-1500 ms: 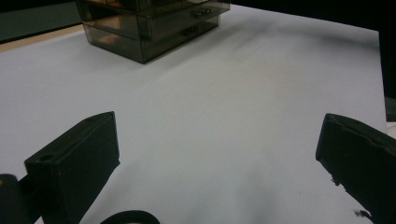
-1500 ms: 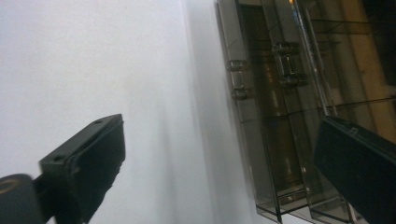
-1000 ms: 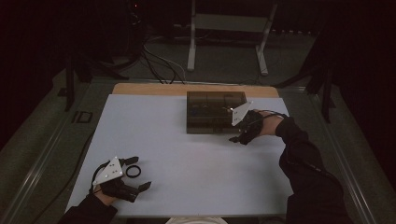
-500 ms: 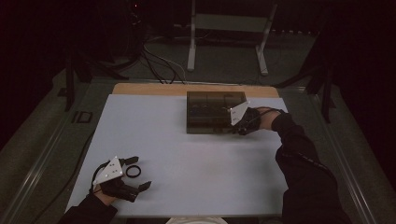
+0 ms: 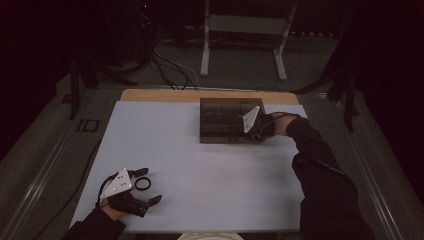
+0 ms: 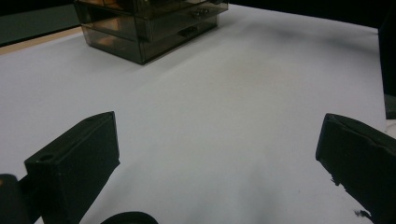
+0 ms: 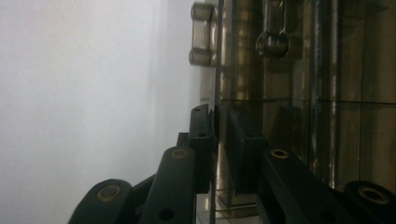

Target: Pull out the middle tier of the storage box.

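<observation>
1. L gripper (image 5: 145, 192) – near edge of table (image 5: 165, 135), approx 7 o'clock. Jaws spread wide, nothing between them; resting on the white top.
2. Ring (image 5: 142, 183) – small black loop, just beside L gripper's far jaw, on the table. Its rim also shows at the bottom edge of left gripper view (image 6: 123, 218).
3. White table mid-field – bare betw. the 2 hands.
4. R gripper (image 5: 256, 134) – far side, approx 1 o'clock, arm stretched fwd. In right gripper view (image 7: 219, 140) jaws nearly closed on a thin clear panel edge of the drawer box; only a slim gap left, panel in it. Reads as pinching a drawer front, though contact on both pads can't be confirmed.
5. Drawer box (image 5: 227, 120) – smoky clear unit w/ several drawers, at 12–1 o'clock near table's far edge. Seen from L gripper at its 11 o'clock, well apart (image 6: 149, 28). Knob (image 7: 273, 44) and handle (image 7: 203, 32) lie beyond R jaw tips.

Key relation: box front faces the near side; panel runs along the R jaws' long axis, edge-on betw. them. R hand is on it, L hand well apart. Judgement: next move is a pull toward 6 o'clock; thin edge could slip if the pull goes off-axis.
</observation>
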### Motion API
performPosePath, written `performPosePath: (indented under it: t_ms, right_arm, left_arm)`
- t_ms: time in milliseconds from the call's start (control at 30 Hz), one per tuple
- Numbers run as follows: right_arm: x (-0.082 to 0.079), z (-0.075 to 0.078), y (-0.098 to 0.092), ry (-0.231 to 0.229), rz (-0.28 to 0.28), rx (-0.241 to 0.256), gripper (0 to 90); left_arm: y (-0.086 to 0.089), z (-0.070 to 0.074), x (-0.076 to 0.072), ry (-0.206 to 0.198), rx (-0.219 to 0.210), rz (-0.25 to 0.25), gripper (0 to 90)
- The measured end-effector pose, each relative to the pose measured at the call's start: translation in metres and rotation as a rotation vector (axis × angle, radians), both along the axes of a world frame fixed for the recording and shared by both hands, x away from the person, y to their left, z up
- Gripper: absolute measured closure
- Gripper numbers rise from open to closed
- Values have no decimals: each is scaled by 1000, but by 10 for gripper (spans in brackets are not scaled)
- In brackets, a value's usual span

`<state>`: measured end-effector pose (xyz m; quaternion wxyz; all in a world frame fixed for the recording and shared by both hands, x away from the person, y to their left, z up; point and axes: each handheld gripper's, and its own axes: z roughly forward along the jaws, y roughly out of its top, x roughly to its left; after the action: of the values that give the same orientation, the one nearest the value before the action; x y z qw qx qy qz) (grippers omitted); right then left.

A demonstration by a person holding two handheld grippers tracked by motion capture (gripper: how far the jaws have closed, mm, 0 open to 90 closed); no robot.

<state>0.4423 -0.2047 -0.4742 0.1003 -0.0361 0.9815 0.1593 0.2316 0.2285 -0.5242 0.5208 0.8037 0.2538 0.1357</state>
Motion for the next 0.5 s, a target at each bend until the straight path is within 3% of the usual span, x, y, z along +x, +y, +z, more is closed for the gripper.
performPosePath:
  t_ms: [167,500]
  right_arm:
    - [3,-4,7,32,4,-42,841]
    - [4,-4,7,64,-15,-35,857]
  left_arm:
    - [0,0,0,0,4,0,10]
    - [1,0,1,-2,-4,0,10]
